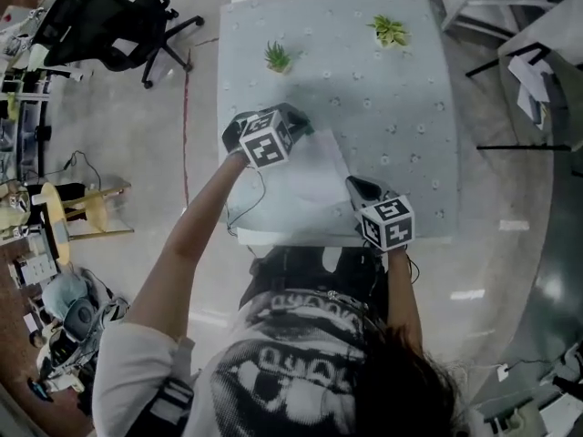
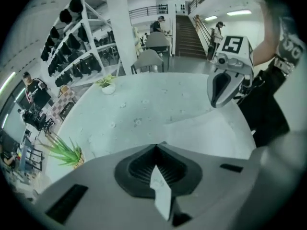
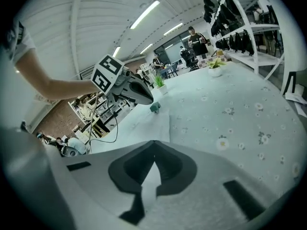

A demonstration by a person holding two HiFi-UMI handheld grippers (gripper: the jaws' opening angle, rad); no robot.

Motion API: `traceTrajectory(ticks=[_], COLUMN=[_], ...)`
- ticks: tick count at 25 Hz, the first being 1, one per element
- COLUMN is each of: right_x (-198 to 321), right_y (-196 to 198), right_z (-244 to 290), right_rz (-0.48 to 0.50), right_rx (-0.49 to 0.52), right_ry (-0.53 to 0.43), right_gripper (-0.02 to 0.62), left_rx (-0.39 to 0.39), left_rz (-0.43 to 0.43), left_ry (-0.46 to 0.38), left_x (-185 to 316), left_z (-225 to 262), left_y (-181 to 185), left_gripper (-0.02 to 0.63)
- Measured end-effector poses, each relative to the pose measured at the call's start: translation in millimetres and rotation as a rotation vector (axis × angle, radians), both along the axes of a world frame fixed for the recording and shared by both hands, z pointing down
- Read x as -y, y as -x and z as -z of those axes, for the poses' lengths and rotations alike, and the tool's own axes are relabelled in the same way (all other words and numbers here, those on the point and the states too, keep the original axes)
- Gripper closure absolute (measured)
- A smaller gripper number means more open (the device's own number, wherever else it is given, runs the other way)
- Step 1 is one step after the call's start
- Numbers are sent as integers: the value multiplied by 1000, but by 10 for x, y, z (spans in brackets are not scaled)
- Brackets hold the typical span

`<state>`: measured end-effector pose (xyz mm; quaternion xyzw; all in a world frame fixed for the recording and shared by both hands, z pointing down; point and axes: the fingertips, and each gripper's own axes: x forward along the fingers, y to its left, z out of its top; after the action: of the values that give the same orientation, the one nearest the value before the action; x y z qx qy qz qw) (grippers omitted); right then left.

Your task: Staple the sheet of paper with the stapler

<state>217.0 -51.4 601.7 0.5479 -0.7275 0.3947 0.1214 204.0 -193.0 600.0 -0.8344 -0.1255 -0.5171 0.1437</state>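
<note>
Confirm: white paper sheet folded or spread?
Spread: the white paper sheet lies open and flat on the daisy-print tablecloth.

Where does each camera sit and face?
Head view: on the person's head, steeply down at the table; torso, left gripper, right gripper show.
Left gripper view: mounted behind its jaws, facing across the table to the right gripper.
Right gripper view: mounted behind its jaws, facing over the sheet of paper to the left gripper, forearm.
Both gripper views share the far plant.

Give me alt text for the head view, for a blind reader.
Seen from above, a person holds the left gripper and right gripper at a sheet of paper on a flower-patterned table, two small potted plants beyond.
</note>
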Motion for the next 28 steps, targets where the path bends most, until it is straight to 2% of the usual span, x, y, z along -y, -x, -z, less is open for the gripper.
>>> traceTrajectory(ticks=[2, 8, 14, 23, 28], right_x=[-52, -173, -189, -106, -51], right_y=[-25, -98, -110, -136, -248], right_z=[-6, -52, -65, -144, -163], right_rz=[-8, -11, -21, -53, -90], right_rx=[2, -3, 8, 24, 24], right_ry=[0, 5, 0, -1, -1], right_gripper=[589, 589, 589, 589, 589], left_rx=[53, 109, 290, 401, 400], left_rz=[-41, -67, -233, -232, -196], left_ry=[-19, -5, -49, -34, -3], left_x=[-8, -63, -127, -144, -126], left_z=[-82, -96, -186, -200, -206], left_y=[19, 26, 10, -3, 8], left_gripper=[603, 603, 603, 603, 603])
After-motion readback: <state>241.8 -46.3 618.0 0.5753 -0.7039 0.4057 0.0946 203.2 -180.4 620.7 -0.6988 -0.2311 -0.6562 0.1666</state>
